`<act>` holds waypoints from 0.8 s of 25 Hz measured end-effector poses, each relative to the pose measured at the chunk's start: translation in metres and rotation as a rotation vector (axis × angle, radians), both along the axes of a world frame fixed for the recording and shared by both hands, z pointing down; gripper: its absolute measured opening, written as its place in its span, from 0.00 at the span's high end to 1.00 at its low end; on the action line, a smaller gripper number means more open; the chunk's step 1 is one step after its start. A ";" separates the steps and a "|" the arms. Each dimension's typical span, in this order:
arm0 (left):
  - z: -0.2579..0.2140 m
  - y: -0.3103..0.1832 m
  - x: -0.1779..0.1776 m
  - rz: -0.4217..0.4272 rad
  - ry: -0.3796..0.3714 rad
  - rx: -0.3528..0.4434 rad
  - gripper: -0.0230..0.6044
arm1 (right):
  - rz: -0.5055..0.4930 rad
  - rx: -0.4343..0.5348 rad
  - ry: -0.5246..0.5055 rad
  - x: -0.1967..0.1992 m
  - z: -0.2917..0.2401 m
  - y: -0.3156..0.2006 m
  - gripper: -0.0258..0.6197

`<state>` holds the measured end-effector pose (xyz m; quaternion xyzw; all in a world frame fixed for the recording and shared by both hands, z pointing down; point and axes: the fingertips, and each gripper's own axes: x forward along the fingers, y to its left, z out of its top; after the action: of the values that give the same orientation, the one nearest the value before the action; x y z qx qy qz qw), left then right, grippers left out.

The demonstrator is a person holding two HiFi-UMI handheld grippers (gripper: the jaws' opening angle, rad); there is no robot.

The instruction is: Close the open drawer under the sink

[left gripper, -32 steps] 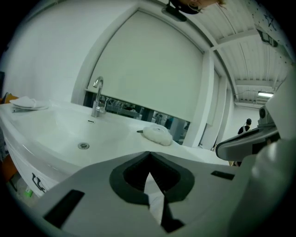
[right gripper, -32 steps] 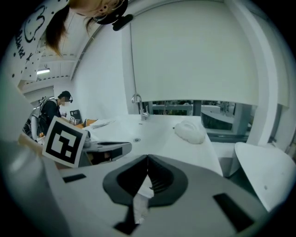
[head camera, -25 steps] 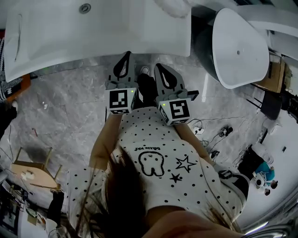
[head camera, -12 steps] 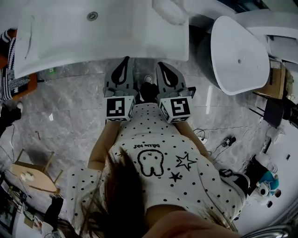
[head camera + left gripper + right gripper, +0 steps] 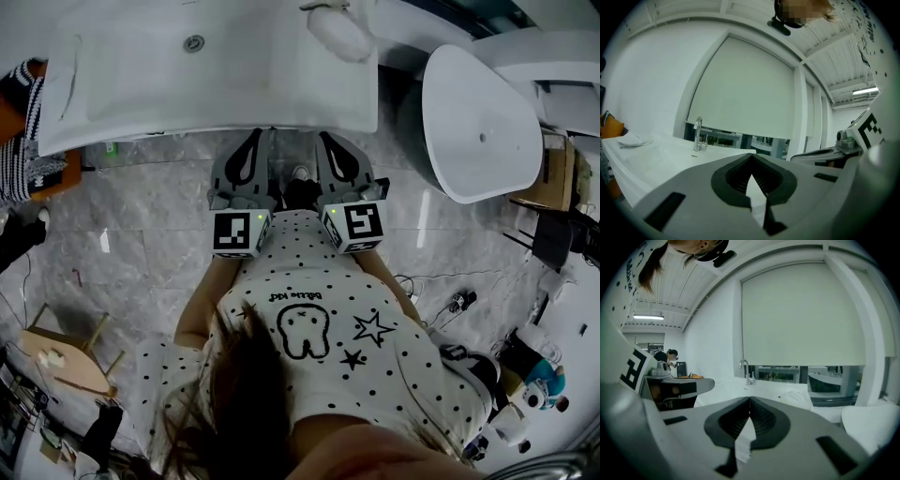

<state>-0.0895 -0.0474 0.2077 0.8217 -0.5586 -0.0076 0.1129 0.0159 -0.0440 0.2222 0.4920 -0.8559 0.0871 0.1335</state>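
While you are holding the left tool (image 5: pixel 251 141) and right tool (image 5: pixel 325 141) shut, empty, the sink (image 5: pixel 216 84) is sitting just ahead, its drawer unseen underneath.

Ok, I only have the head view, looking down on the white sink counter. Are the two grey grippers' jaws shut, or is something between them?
Observer: In the left gripper view the left gripper has its jaws together, nothing between them.
Operator: And the right one?
Observer: Same in the right gripper view: the right gripper is shut and empty.
Operator: Does either gripper camera show the drawer under the sink?
Observer: No. Both look across the top of the white sink counter at a chrome faucet and a white roller blind; nothing below the counter shows.
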 end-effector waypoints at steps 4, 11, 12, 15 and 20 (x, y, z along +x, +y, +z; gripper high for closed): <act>0.000 0.007 -0.002 -0.002 0.000 -0.012 0.96 | -0.027 0.008 -0.010 -0.006 -0.001 0.003 0.94; 0.000 0.015 0.004 0.026 -0.013 -0.014 0.96 | -0.061 0.014 -0.032 -0.013 -0.005 0.006 0.94; -0.002 0.015 0.005 0.028 -0.013 -0.008 0.96 | -0.062 0.015 -0.033 -0.013 -0.006 0.007 0.94; -0.004 0.015 0.008 0.037 -0.014 0.002 0.96 | -0.068 0.019 -0.027 -0.013 -0.006 0.008 0.94; -0.006 0.013 0.014 0.056 -0.009 -0.004 0.96 | -0.055 0.017 -0.020 -0.008 -0.008 0.007 0.94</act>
<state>-0.0753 -0.0339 0.2020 0.8368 -0.5359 0.0003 0.1122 0.0084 -0.0374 0.2141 0.4685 -0.8711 0.0810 0.1230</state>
